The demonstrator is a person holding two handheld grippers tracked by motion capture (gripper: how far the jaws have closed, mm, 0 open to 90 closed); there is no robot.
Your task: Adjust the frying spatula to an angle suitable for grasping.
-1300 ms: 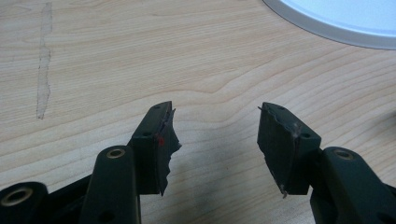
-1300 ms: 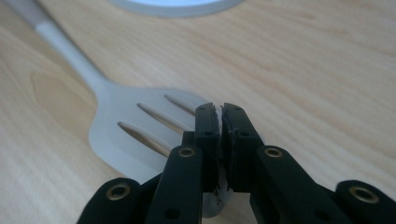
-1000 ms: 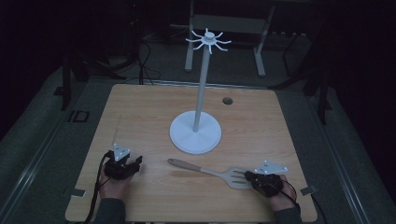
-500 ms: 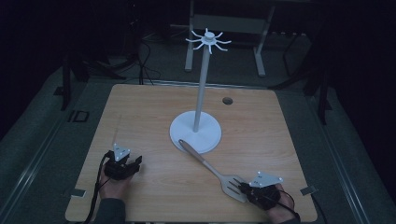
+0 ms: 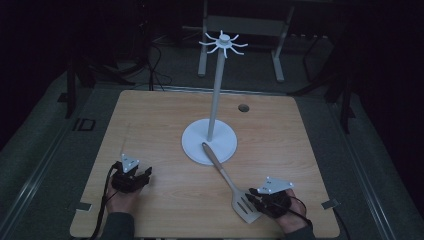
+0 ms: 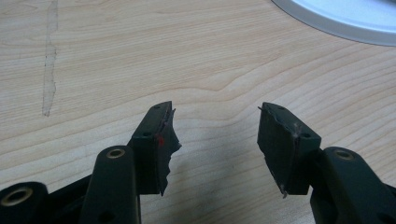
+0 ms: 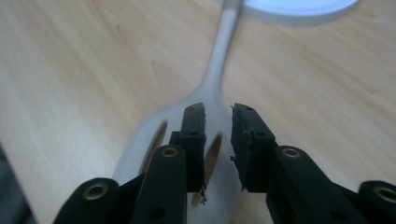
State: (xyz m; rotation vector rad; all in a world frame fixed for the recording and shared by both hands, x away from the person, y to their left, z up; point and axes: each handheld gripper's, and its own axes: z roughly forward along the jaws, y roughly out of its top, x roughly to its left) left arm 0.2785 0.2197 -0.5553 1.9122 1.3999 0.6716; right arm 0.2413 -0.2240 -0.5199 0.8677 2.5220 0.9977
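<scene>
A pale wooden table (image 5: 150, 120) stands on grey floor (image 5: 45, 150) in dim light.

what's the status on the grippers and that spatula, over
Left gripper open, idle on the table. Right gripper just opening over the spatula blade, gap between pads. Handle tip on the stand base. Nothing in the way.

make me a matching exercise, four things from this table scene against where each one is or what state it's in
1. slotted grey spatula
2. white round-based utensil stand
3. left gripper
4. small dark hole in the wooden tabletop

a. upright at mid-table
b. jaws wide apart over bare wood
c. far right of the stand's pole
d. lying flat, handle tip on the stand's base

Pairs: 1-d, 2-a, 3-b, 4-c
</scene>
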